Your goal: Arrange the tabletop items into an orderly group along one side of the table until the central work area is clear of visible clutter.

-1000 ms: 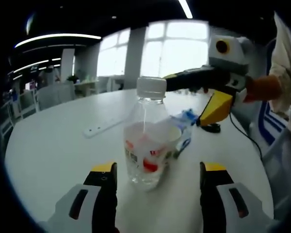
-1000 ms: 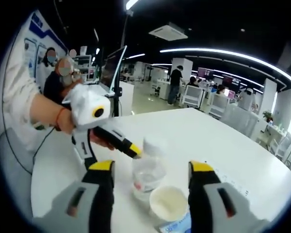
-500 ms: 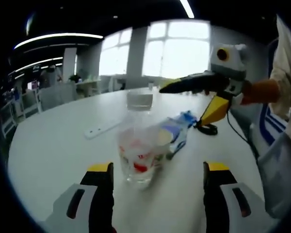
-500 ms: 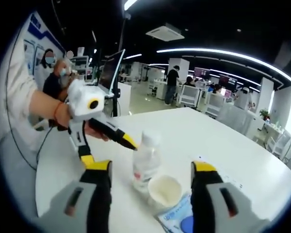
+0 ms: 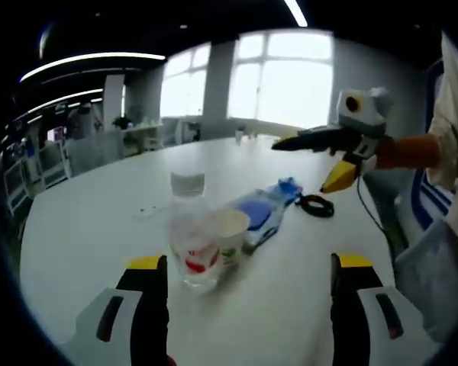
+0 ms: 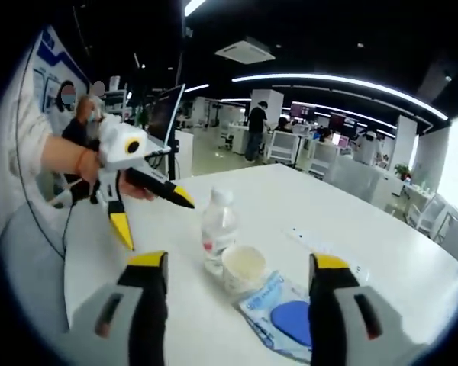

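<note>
A clear plastic bottle point(image 5: 189, 238) with a white cap and red label stands upright on the white round table point(image 5: 84, 236). A paper cup point(image 5: 230, 232) stands touching it, and a blue-and-white packet point(image 5: 264, 206) lies just behind the cup. My left gripper point(image 5: 248, 284) is open, well short of the bottle, with nothing between its jaws. My right gripper point(image 5: 311, 162), held by a hand, hovers open beyond the packet. In the right gripper view the bottle point(image 6: 217, 229), cup point(image 6: 243, 267) and packet point(image 6: 284, 319) sit ahead of my open right gripper point(image 6: 237, 284); my left gripper point(image 6: 159, 225) hangs open to the left.
A white power strip point(image 6: 320, 245) lies past the group, and a coiled black cable point(image 5: 317, 204) lies near the packet. A monitor point(image 6: 166, 114) stands beyond the table edge. People and desks fill the office behind. Bare tabletop lies left of the bottle.
Both grippers have drawn back from the bottle, so the bottle, cup and packet look smaller and farther off. The bottle stays upright where it was. Both grippers stay open.
</note>
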A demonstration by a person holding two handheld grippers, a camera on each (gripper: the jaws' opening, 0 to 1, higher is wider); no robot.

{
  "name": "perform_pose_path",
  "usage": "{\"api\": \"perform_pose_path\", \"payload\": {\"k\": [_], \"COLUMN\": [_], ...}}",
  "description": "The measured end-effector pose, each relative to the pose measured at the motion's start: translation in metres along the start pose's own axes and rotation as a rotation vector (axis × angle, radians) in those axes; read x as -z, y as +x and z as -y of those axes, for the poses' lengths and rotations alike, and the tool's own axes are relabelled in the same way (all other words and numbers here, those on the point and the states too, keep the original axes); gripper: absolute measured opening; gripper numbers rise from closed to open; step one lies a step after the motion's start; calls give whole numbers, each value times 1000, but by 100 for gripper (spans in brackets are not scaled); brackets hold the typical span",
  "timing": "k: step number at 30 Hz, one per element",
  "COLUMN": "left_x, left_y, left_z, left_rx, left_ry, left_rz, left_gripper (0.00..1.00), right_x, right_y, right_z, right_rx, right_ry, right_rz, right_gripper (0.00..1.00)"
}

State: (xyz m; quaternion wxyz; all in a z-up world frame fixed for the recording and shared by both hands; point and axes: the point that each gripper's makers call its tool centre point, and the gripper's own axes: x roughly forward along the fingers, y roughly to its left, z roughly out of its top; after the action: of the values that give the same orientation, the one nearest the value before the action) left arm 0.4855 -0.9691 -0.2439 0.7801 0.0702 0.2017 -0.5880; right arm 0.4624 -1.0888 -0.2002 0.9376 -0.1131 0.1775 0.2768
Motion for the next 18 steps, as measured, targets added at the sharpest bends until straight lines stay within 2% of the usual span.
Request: {"api": "perform_pose_path", "payload": {"k": [9, 18], "left_x": [-7, -15], "left_y": [-13, -20], "left_z": [23, 49], "left_rx": [-29, -42], "left_ry": [-2, 6], "left_rz": [4, 1], "left_gripper": [93, 96], "right_x": [24, 41], "right_y": [-59, -114], "right_z": [14, 27], "right_rx": [74, 137], "right_ry": [41, 68], "right_rz": [-25, -31], "right_gripper": [92, 96]}}
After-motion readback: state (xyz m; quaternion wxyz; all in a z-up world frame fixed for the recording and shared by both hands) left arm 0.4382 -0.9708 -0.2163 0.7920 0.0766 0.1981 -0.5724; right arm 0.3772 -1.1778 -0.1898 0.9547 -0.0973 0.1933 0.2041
